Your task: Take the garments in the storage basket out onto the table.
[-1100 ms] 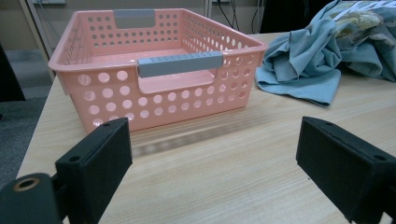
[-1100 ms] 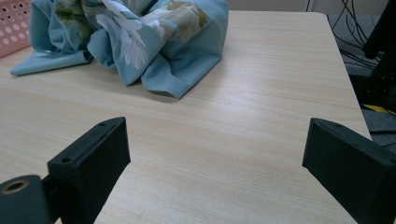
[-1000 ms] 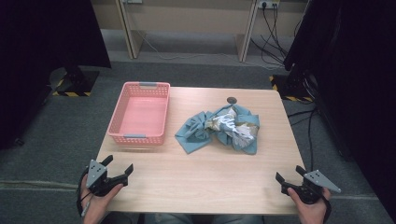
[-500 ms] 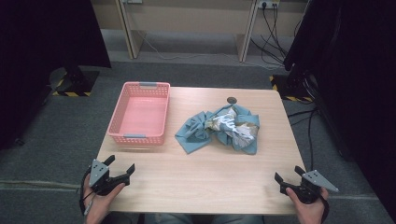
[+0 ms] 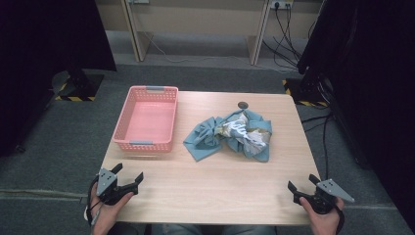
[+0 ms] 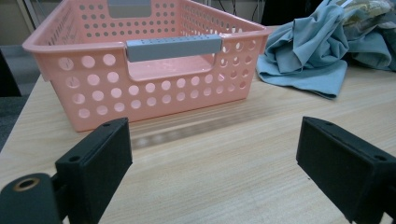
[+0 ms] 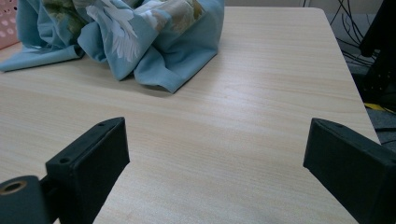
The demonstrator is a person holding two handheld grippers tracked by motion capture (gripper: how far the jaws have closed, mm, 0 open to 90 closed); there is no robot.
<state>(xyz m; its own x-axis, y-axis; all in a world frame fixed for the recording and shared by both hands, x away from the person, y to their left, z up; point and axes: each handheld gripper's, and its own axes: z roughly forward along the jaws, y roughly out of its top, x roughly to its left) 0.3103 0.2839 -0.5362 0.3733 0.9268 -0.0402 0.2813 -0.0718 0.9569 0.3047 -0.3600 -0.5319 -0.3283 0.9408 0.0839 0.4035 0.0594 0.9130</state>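
Observation:
A crumpled light-blue cloth with a white and tan print (image 5: 234, 134) lies in a heap on the wooden table (image 5: 215, 191), right of centre. A pink perforated basket (image 5: 145, 119) with grey handles stands empty at the table's left. My left gripper (image 5: 128, 175) is held open at the near left corner, facing the basket (image 6: 140, 60) with the cloth (image 6: 317, 51) off to its right. My right gripper (image 5: 302, 183) is open at the near right corner, and the cloth (image 7: 140, 32) lies well ahead of its jaws. Nothing is between either pair of jaws.
A small dark round disc (image 5: 242, 104) sits near the table's far edge behind the cloth. Table legs and cables (image 5: 288, 29) run along the floor beyond. Dark stands with yellow-black striped bases (image 5: 78, 90) flank the table on both sides.
Both hands have shifted only slightly at the near edge; the cloth and basket have not moved.

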